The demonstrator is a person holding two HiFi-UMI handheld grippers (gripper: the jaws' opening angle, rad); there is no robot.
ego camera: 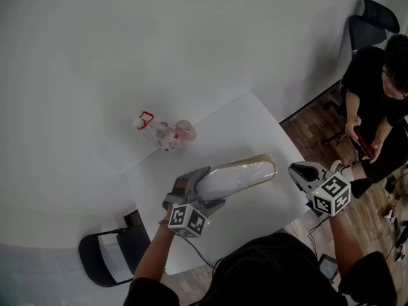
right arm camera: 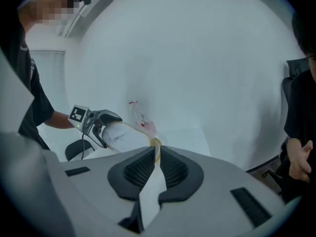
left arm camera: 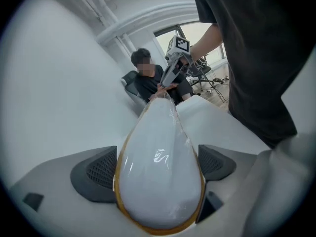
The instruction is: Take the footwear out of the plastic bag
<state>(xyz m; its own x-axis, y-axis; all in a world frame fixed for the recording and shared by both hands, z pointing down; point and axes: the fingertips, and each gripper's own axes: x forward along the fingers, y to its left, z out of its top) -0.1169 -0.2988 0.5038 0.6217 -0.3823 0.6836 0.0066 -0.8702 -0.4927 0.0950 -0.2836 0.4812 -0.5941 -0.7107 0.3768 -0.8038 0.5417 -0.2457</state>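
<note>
A white table (ego camera: pixel 268 132) stands against the white wall (ego camera: pixel 127 43). At its far edge sits a small clear thing with red trim (ego camera: pixel 156 131), perhaps a bottle, touching something pink (ego camera: pixel 185 130). A black chair (ego camera: pixel 105 257) stands near the table's corner. On the wooden floor (ego camera: pixel 312 129), a person in black (ego camera: pixel 373 101) sits before another chair (ego camera: pixel 376 18).

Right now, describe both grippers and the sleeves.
The left gripper and right gripper are light grey shells with dark ribbed pads, each carrying a white cube with black square markers. A thin cable trails from the left one. Short black sleeves.
</note>
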